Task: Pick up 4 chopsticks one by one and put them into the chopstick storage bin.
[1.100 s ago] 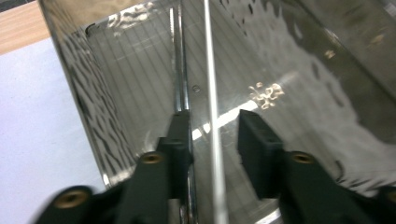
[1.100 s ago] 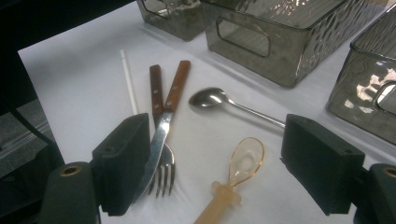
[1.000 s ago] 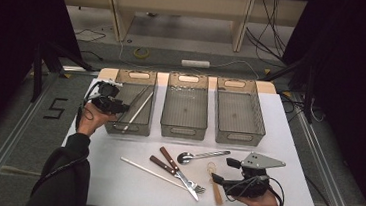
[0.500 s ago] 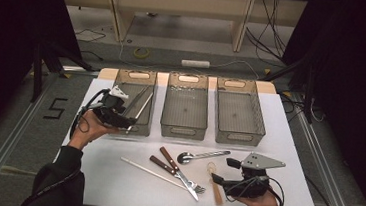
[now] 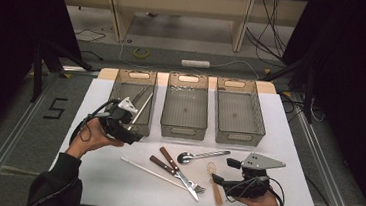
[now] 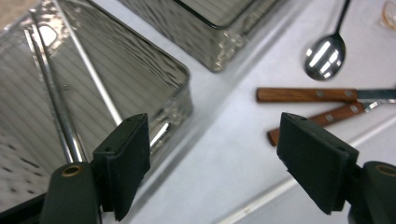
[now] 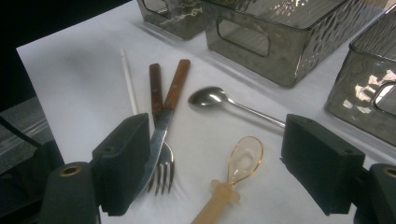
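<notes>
White covering spreads over the counter [image 5: 288, 142], set in a dark room with cables on the floor beyond. Three clear ribbed bins stand in a row at the far side. The left bin [image 5: 122, 90] holds long thin metal sticks [image 6: 56, 102] leaning inside it; the middle bin [image 5: 185, 108] and the right bin [image 5: 238, 113] look bare.

The left claw [image 5: 135, 135] hovers just in front of the left bin's near edge, held in the person's left hand [image 5: 84, 142]. Its jaws have just been opening and stand wide, with nothing between them.

Loose cutlery lies on the counter in front of the bins: a white stick [image 5: 152, 172], a wooden-handled knife [image 5: 173, 165] and a wooden-handled fork [image 5: 174, 175] crossing each other, and a metal spoon [image 5: 201, 156]. A translucent amber spoon [image 7: 233, 175] lies just in front of the right claw [image 5: 220, 171], whose jaws are spread wide and empty, low over the counter near its front edge.
</notes>
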{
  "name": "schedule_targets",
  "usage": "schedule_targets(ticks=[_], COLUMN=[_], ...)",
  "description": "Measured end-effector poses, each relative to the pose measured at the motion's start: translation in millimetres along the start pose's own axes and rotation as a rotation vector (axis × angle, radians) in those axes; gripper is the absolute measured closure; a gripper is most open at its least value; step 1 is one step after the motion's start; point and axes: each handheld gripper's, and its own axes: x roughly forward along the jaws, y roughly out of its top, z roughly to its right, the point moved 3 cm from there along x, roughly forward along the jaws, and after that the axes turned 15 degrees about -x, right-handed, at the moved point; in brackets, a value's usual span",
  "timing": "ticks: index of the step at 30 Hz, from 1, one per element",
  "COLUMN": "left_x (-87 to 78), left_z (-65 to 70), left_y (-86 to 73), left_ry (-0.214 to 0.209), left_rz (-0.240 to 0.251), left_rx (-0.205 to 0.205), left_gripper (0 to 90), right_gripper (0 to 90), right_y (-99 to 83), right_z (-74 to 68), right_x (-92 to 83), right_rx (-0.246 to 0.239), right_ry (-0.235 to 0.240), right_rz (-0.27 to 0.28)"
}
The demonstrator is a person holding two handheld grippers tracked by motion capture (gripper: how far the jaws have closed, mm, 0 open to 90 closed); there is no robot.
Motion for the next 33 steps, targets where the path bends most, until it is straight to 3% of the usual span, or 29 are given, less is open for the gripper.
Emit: schedule_targets(ticks=[8, 13, 14, 23, 30, 33], left_x=[2.9, 8.8, 10.2, 27.6, 40.2, 44.8], left_z=[13.4, 20.4, 22.7, 36.7, 43.6, 46.5], left_y=[-8.1, -14.5, -16.1, -28.5, -37.6, -40.0], left_ry=[-0.023, -0.017, -0.015, -0.023, -0.036, -0.043], left_rz=[-0.059, -0.120, -0.144, -0.276, -0.354, -0.365], left_rx=[0.055, 0.096, 0.123, 0.223, 0.284, 0.303], left_gripper=[22.6, 23.1, 23.6, 32.4, 40.7, 44.4], right_gripper=[25.0, 25.0, 25.0, 24.9, 25.0, 25.0], right_y=[-0.1, 0.0, 0.0, 0.0, 0.0, 0.0], right_z=[-0.1, -0.2, -0.3, -0.5, -1.0, -0.8], right_x=[0.4, 0.3, 0.4, 0.2, 0.6, 0.6], right_rx=[0.001, 0.000, 0.001, -0.001, -0.001, -0.002], right_ry=[0.001, 0.000, 0.000, 0.001, 0.005, 0.006], right_rz=[-0.004, -0.004, -0.005, -0.006, -0.009, -0.010])
